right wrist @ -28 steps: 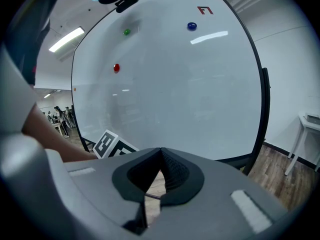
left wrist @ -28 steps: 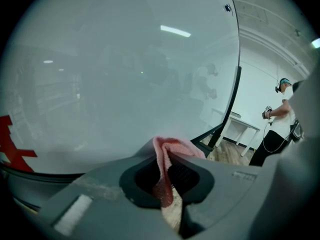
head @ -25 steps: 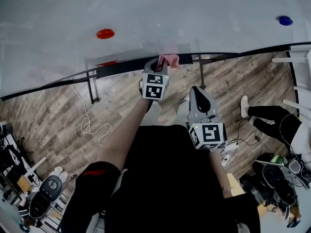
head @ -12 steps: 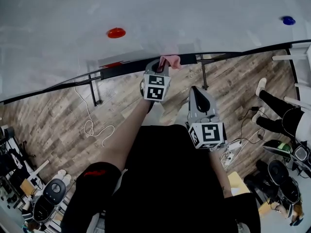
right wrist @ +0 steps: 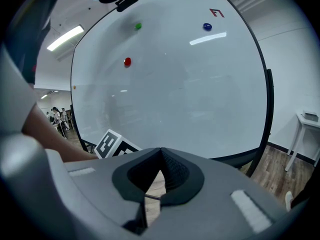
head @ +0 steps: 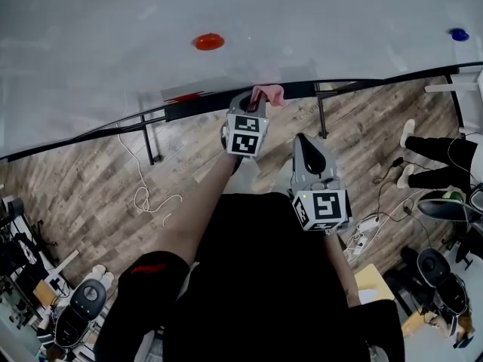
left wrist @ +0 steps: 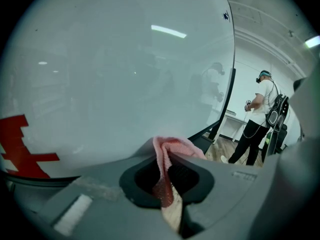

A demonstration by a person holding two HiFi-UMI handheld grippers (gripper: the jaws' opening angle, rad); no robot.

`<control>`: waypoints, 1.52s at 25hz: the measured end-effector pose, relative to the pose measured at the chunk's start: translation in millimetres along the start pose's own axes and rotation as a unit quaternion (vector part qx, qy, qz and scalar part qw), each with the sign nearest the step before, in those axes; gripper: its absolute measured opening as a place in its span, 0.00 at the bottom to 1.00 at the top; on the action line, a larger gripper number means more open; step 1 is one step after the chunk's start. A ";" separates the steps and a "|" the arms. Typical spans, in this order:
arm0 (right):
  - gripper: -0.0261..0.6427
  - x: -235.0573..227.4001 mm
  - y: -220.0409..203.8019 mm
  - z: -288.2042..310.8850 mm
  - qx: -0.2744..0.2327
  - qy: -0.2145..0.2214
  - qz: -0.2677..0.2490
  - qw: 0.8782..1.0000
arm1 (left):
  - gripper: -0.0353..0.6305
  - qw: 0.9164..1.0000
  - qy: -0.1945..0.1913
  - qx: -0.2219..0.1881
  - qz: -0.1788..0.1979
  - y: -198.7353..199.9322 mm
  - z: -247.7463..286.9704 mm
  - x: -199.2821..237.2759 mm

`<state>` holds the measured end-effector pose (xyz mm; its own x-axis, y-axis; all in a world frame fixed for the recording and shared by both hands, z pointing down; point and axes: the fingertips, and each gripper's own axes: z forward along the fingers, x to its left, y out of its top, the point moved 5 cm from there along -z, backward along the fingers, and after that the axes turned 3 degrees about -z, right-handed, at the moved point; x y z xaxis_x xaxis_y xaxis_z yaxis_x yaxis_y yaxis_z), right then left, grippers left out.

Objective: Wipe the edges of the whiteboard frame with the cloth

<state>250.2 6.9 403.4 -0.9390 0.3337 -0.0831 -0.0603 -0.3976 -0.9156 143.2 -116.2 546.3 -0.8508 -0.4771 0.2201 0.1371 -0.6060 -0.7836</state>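
Note:
The whiteboard (head: pixel 226 6) fills the top of the head view, and its black lower frame edge (head: pixel 377 78) runs across below it. My left gripper (head: pixel 256 98) is shut on a pink cloth (head: pixel 269 94), and the cloth is pressed to that lower edge. In the left gripper view the cloth (left wrist: pixel 167 151) is bunched between the jaws of the left gripper (left wrist: pixel 166 159), against the board's frame (left wrist: pixel 231 94). My right gripper (head: pixel 304 142) hangs lower and to the right, off the board, shut with nothing in it. The right gripper view looks past that gripper (right wrist: pixel 160 153) at the whiteboard (right wrist: pixel 175 84).
A red magnet (head: pixel 208 41) and a blue magnet (head: pixel 458 34) sit on the board. A pen tray with a red marker (head: pixel 181 96) hangs left of the cloth. Stand legs (head: pixel 149 138), a floor cable (head: pixel 147 194), a seated person's legs (head: pixel 441 153) and gear (head: pixel 79 308) surround me.
The board's magnets have shifted right in the view, so the cloth in my left gripper now sits a little further left along the lower frame. The right gripper has held still.

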 end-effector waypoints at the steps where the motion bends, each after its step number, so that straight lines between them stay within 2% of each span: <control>1: 0.04 2.0 -0.6 1.5 0.000 -0.001 0.000 1.000 | 0.09 1.000 -0.001 0.000 0.000 -0.7 0.1 2.2; 14: 0.04 29.7 2.3 4.1 -0.006 -0.001 -0.004 1.000 | 0.09 1.000 0.000 -0.002 0.000 -6.6 -16.7 21.0; 25: 0.04 40.8 7.8 1.9 -0.006 0.021 -0.014 1.000 | 0.09 1.000 0.022 -0.005 -0.016 -9.8 -32.3 35.7; 38: 0.04 40.3 7.4 24.0 0.003 0.082 -0.029 0.996 | 0.09 0.997 0.066 -0.004 -0.033 -15.5 -35.0 57.2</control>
<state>203.8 -3.1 402.7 -0.8658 0.4915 -0.0939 -0.1157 -0.3791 -0.9181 74.6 -111.8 550.7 -0.9169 -0.3490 0.1936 0.0754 -0.6280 -0.7745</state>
